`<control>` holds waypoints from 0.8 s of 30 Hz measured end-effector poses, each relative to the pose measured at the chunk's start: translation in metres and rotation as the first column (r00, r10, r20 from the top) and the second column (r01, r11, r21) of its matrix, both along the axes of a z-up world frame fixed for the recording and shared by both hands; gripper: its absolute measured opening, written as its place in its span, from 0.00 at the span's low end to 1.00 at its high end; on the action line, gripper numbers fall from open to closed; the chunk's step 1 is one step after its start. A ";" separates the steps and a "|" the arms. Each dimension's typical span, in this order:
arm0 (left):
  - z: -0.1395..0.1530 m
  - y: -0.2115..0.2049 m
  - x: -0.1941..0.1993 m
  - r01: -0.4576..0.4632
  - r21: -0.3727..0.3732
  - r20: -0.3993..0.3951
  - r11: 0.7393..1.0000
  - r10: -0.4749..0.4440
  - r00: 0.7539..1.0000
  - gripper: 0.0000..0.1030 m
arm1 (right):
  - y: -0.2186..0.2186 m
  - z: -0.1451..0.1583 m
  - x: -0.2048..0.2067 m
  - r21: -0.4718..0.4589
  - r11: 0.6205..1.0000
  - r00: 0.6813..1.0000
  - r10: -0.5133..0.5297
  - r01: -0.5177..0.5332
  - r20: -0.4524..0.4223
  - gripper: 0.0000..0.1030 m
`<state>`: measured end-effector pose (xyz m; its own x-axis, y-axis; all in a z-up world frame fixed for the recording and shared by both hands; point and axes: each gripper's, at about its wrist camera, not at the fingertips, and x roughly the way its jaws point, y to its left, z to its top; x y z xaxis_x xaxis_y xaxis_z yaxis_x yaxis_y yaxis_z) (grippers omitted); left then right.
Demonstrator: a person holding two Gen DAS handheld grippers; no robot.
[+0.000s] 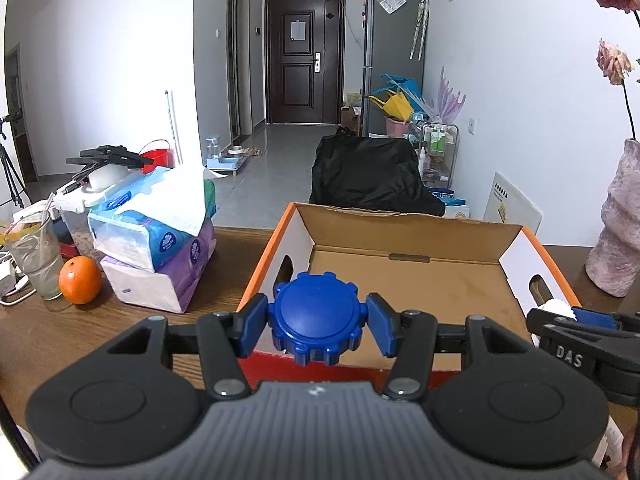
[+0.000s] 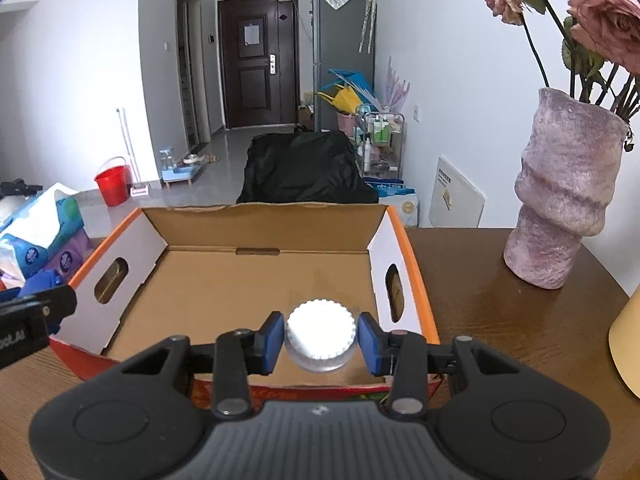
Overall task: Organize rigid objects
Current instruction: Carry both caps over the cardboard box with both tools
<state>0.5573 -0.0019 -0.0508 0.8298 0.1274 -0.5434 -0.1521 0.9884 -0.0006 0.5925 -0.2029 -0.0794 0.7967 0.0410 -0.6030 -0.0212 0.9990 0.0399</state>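
Now we read the scene from left to right. On the left, our left gripper (image 1: 316, 322) is closed on a round blue plastic cap with a notched rim (image 1: 318, 318), both blue pads pressing its sides. The cap hangs at the near left corner of the open cardboard box with orange edges (image 1: 472, 236), right over the near wall, so the bare floor of the box lies forward and a little to the right. Further right, our right gripper (image 2: 321, 338) clamps a round white ribbed cap (image 2: 320, 330), already over the box floor near the right wall (image 2: 382, 252). We judge the right hand is nearer to a place for setting down; the left one must first pass the near edge. Inside the box nothing else lies, so both have free room, and the two grippers are near each other. To the far right on the wooden table (image 2: 480, 288) stands a tall pink rough vase (image 2: 560, 200), well apart from the box.
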 end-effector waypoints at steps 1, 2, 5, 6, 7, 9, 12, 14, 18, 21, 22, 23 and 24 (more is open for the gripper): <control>0.000 -0.001 0.001 0.002 -0.002 0.001 1.000 -0.002 1.000 0.54 | -0.002 0.000 0.000 0.006 1.000 1.000 0.008 -0.008 0.005 0.38; 0.000 -0.002 0.003 0.004 -0.002 0.003 1.000 -0.004 1.000 0.54 | -0.004 0.000 0.000 0.009 1.000 1.000 0.016 -0.016 0.010 0.38; -0.003 -0.007 0.010 0.005 0.008 0.004 1.000 -0.005 1.000 0.54 | -0.010 -0.003 0.004 0.017 0.999 0.999 0.037 -0.038 0.019 0.38; -0.005 -0.009 0.013 0.006 0.008 0.001 1.000 -0.006 1.000 0.54 | -0.011 -0.004 0.006 0.021 0.999 0.999 0.042 -0.043 0.020 0.38; -0.007 -0.010 0.017 0.009 0.008 0.000 1.000 -0.009 1.000 0.54 | -0.013 -0.005 0.008 0.026 0.999 0.999 0.045 -0.046 0.021 0.38; -0.010 -0.014 0.022 0.017 0.010 0.002 1.000 -0.017 1.000 0.54 | -0.016 -0.008 0.012 0.032 0.998 0.998 0.053 -0.054 0.027 0.38; -0.018 -0.017 0.030 0.024 0.015 0.005 1.000 -0.024 1.000 0.54 | -0.018 -0.012 0.018 0.024 0.998 0.997 0.064 -0.065 0.034 0.38; -0.023 -0.018 0.035 0.029 0.010 0.003 1.000 -0.029 1.000 0.54 | -0.019 -0.014 0.022 0.023 0.997 0.997 0.069 -0.070 0.041 0.38; -0.032 -0.020 0.046 0.034 0.019 0.000 0.999 -0.034 0.999 0.54 | -0.017 -0.017 0.027 0.015 0.997 0.996 0.077 -0.078 0.051 0.38; -0.035 -0.021 0.055 0.030 0.026 0.001 0.999 -0.030 1.000 0.54 | -0.016 -0.020 0.031 0.016 0.996 0.995 0.083 -0.084 0.053 0.38; -0.035 -0.021 0.058 0.028 0.027 0.001 0.999 -0.028 1.000 0.54 | -0.015 -0.021 0.033 0.016 0.996 0.995 0.084 -0.085 0.054 0.38; -0.036 -0.021 0.060 0.025 0.029 0.002 0.999 -0.025 1.000 0.54 | -0.015 -0.022 0.035 0.016 0.996 0.995 0.084 -0.085 0.054 0.38; -0.037 -0.020 0.062 0.024 0.027 0.002 0.999 -0.024 1.000 0.54 | -0.015 -0.024 0.037 0.017 0.996 0.995 0.084 -0.085 0.053 0.38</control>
